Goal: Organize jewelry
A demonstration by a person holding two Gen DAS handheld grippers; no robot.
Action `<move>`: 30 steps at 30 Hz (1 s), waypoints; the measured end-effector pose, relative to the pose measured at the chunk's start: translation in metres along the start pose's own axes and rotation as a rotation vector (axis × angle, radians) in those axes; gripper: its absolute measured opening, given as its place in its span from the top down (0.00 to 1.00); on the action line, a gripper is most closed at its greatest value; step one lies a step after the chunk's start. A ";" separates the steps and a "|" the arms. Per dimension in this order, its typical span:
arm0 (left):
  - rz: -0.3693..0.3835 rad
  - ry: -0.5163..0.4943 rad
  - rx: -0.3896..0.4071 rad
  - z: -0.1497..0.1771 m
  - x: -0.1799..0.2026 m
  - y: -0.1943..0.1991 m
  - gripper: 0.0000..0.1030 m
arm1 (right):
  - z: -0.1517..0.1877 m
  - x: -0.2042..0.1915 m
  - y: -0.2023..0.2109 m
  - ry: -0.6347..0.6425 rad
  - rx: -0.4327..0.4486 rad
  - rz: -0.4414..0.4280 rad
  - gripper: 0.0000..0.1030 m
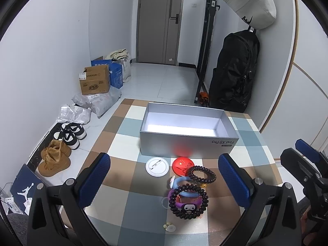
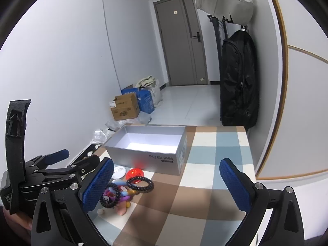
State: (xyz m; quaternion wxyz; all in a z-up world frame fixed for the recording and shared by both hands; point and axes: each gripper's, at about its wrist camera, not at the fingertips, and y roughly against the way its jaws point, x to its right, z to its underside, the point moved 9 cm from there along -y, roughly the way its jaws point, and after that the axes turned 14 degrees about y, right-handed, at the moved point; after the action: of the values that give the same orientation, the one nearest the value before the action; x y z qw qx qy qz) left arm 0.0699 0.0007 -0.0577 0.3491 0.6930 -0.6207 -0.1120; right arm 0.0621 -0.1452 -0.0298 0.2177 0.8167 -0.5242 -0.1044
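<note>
An open grey box (image 1: 184,141) (image 2: 155,160) stands on the checkered tablecloth (image 1: 127,203), its inside bare. In front of it lie a white badge (image 1: 157,166), a red badge (image 1: 183,165) and a pile of jewelry: two dark bead bracelets (image 1: 202,173) (image 1: 187,202), a light blue band (image 1: 185,184) and a purple band (image 1: 184,204). My left gripper (image 1: 164,176) hovers open above the pile, touching nothing. My right gripper (image 2: 167,181) is open to the pile's right, over bare cloth. The same bracelets (image 2: 140,184) (image 2: 110,194) show in the right wrist view.
A small pale trinket (image 1: 170,227) lies near the table's front edge. Shoes (image 1: 55,160), cardboard boxes (image 1: 95,80) and plastic bags sit on the floor at the left. A black backpack (image 1: 233,69) hangs by the wall behind the table. The other gripper's body (image 2: 51,172) is at the left.
</note>
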 end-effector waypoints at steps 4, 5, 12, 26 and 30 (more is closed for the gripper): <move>-0.002 0.002 0.006 -0.001 0.000 0.001 0.01 | 0.000 0.000 0.000 0.003 -0.003 0.002 0.00; -0.003 0.001 0.007 -0.001 0.000 0.001 0.01 | 0.000 -0.001 0.000 0.007 -0.003 0.004 0.00; 0.000 -0.009 0.004 0.000 0.002 0.000 0.01 | 0.004 -0.002 -0.002 0.007 -0.007 -0.004 0.00; 0.004 -0.005 -0.002 0.002 0.002 -0.002 0.01 | 0.006 0.000 -0.004 -0.017 -0.015 -0.018 0.00; 0.006 -0.005 -0.003 0.002 0.002 -0.002 0.01 | 0.006 -0.002 -0.005 -0.012 -0.016 -0.015 0.00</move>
State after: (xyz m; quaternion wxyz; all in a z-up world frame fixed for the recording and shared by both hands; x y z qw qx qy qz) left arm 0.0705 -0.0015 -0.0599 0.3489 0.6902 -0.6236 -0.1138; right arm 0.0630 -0.1432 -0.0379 0.2205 0.8181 -0.5185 -0.1152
